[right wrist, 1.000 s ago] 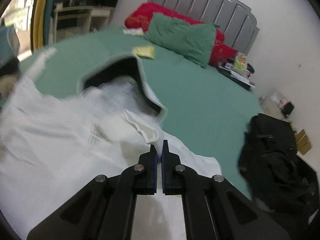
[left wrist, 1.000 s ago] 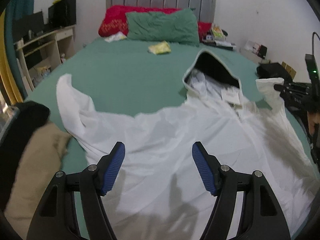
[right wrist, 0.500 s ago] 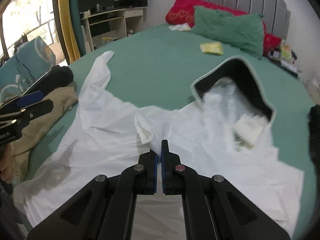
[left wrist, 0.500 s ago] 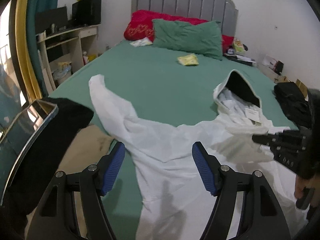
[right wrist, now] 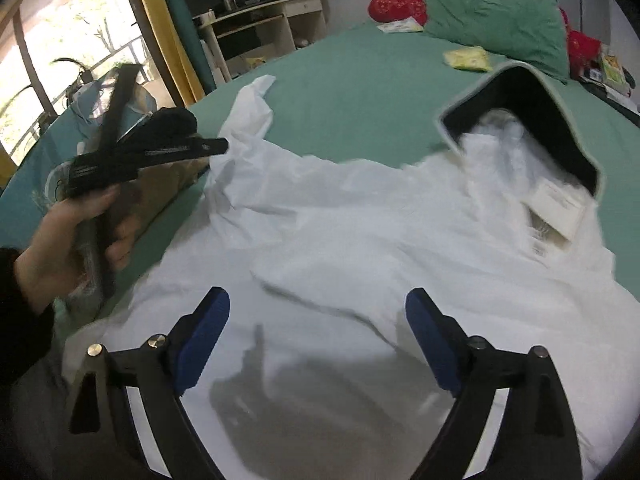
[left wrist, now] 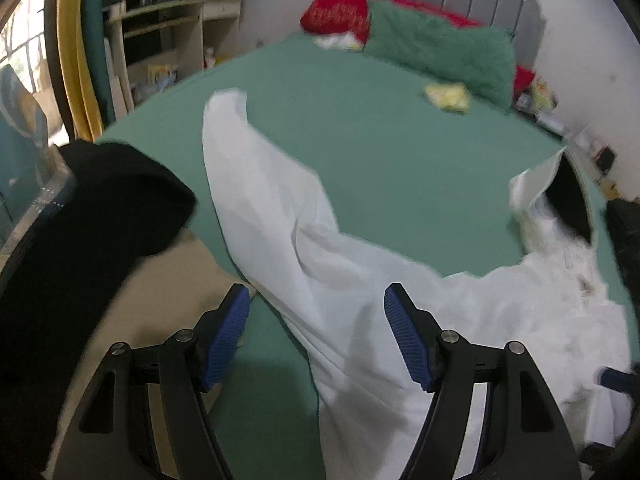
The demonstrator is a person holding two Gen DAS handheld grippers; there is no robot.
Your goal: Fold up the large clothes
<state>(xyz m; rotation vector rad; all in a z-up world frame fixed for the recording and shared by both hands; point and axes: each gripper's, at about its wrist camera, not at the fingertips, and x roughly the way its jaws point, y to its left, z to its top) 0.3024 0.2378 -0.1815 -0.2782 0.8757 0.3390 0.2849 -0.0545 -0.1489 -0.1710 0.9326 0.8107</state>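
Observation:
A large white hooded garment (right wrist: 360, 240) lies spread on the green bed (right wrist: 360, 80), its dark-lined hood (right wrist: 532, 120) toward the pillows. One sleeve (left wrist: 248, 168) stretches out to the left. My left gripper (left wrist: 316, 320) hangs open over the base of that sleeve, nothing between its blue pads. The right gripper (right wrist: 316, 320) is above the garment's body with its jaws opening wide and no cloth between them. In the right wrist view a hand holds the left gripper (right wrist: 160, 152) at the bed's left edge.
A black cloth (left wrist: 100, 220) and a tan cloth (left wrist: 168, 292) lie at the bed's left edge. Green pillow (left wrist: 440, 52), red pillow (left wrist: 340, 8) and a yellow packet (left wrist: 448, 96) sit near the headboard. A desk (right wrist: 260, 24) stands left; a black bag (left wrist: 624, 220) lies right.
The right gripper let go of the sleeve end it carried across and its jaws spread apart. The left gripper swung left and down toward the outstretched sleeve.

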